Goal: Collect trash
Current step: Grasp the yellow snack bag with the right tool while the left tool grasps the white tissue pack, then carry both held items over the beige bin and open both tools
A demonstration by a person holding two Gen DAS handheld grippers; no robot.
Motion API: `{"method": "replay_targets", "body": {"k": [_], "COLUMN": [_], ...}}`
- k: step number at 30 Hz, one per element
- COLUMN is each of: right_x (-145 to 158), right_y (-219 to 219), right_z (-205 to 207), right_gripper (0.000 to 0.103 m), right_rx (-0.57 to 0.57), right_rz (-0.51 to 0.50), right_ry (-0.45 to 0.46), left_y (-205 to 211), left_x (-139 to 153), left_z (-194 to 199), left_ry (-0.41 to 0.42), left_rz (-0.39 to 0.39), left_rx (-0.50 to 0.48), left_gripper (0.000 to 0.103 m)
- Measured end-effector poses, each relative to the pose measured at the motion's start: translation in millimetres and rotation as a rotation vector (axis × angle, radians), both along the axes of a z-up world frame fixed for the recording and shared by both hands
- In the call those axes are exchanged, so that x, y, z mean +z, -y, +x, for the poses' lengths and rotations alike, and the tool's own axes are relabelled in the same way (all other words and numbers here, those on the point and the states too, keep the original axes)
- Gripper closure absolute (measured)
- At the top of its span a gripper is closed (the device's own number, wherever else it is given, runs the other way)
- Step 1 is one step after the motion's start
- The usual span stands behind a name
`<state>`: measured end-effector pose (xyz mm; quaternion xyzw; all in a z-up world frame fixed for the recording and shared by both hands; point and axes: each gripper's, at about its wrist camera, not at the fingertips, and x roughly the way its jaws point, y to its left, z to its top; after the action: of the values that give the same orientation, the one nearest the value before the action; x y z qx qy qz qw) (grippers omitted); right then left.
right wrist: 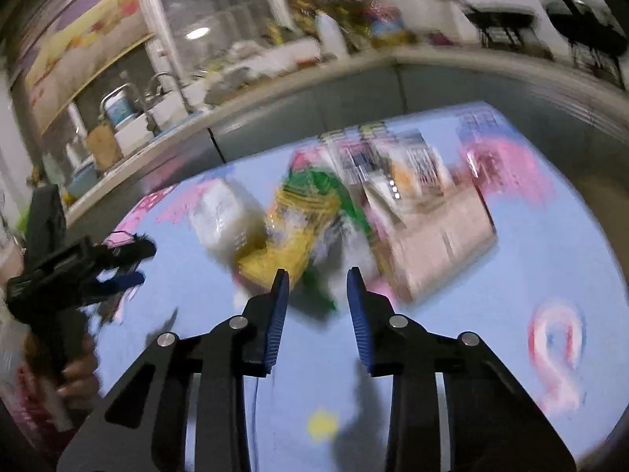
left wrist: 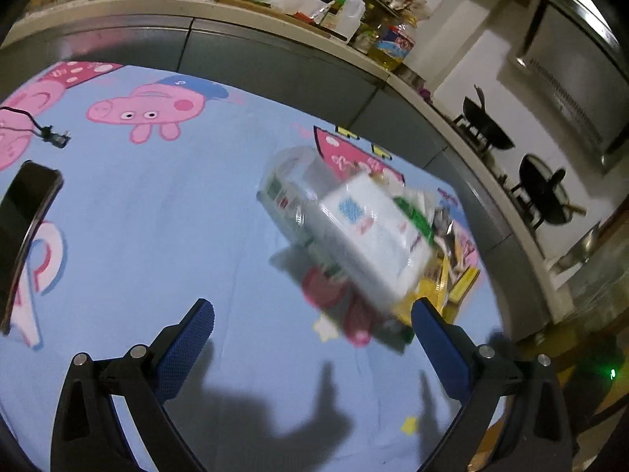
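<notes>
A heap of trash lies on the blue cartoon-print tablecloth (left wrist: 165,216). In the left wrist view a white tissue pack (left wrist: 373,236) lies on top, with a clear plastic container (left wrist: 291,181) behind it and yellow wrappers (left wrist: 464,283) to the right. My left gripper (left wrist: 314,326) is open and empty, just short of the heap. In the blurred right wrist view I see a yellow-green snack bag (right wrist: 298,216), a white packet (right wrist: 220,212) and a brown cardboard box (right wrist: 436,244). My right gripper (right wrist: 318,283) is open and empty, its tips at the snack bag's near edge.
A black phone (left wrist: 27,212) and a small cable plug (left wrist: 55,137) lie at the table's left. A cluttered kitchen counter (left wrist: 275,11) with bottles and a stove with woks (left wrist: 542,192) runs behind the table. The left gripper also shows in the right wrist view (right wrist: 118,267).
</notes>
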<state>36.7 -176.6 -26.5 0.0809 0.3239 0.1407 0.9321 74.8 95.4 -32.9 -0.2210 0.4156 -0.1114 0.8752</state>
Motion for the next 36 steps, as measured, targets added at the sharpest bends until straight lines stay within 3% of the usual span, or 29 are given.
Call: {"method": "replay_targets", "body": {"k": [4,7,11,13,17,22,27,28,29,30,31,32,33,36], "right_x": [-0.2,-13.1,-29.1,-33.3,-30.7,-31.0,-52.7,-58.4,-61.3,-64.2,-66.7,-69.3,-70.5,-58.0], "right_y": [-30.8,-54.3,-85.7,-91.3,-58.4,-18.0,7.6,8.8,9.1,9.4,6.8,5.0,3.3,-4.4], "right_z": [66.7,91.6,72.1,51.2,22.4,9.3,26.6,34.9,39.1,44.5,49.8,56.3,60.3,48.8], "right_gripper": [0.072,0.073,0.073,0.073,0.072,0.065,0.064,0.064,0.064,0.064,0.064,0.079,0.102,0.102], "right_rx": [0.064,0.154,0.346,0.374,0.257,0.095,0.064,0.065,0.071,0.078,0.08,0.089,0.118,0.183], "right_rz": [-0.044,-0.065,0.035,0.032,0.099,0.152,0.348,0.387,0.404,0.412,0.409,0.421,0.458,0.475], "right_ry": [-0.018,-0.052,-0.131,-0.126,-0.108,-0.101,-0.25,-0.28,-0.289,-0.29,-0.291,-0.306,-0.321,-0.28], "left_y": [-2.9,-0.5,-2.6,-2.3,-1.1,6.3,2.3,1.3,-0.2,-1.7,-4.0,-6.1,-8.9,-13.4], "left_x": [-2.7,-12.3,-25.3,-33.6,-43.7,-41.8,-45.3,-47.4,-51.8,-55.7,-54.8,-55.6,-57.4,-45.2], "left_z": [20.7,35.3,47.8,48.4,48.7,61.3,71.8,72.3,72.1,72.9,68.7,66.6,65.1,49.9], "left_ry": [-0.03,-0.067,-0.114,-0.131,-0.149,-0.144,-0.157,-0.162,-0.176,-0.187,-0.155,-0.153,-0.163,-0.121], "left_rz": [-0.031,-0.058,-0.091,-0.086,-0.045,0.04,0.125,0.143,0.164,0.17,0.185,0.192,0.168,0.124], "left_rx": [-0.011,-0.031,-0.057,-0.056,-0.04,-0.028,0.032,0.041,0.047,0.045,0.056,0.049,0.03,0.012], "left_gripper": [0.003,0.003,0.003,0.003,0.003,0.003,0.003,0.012,0.028,0.034,0.053,0.064,0.066,0.069]}}
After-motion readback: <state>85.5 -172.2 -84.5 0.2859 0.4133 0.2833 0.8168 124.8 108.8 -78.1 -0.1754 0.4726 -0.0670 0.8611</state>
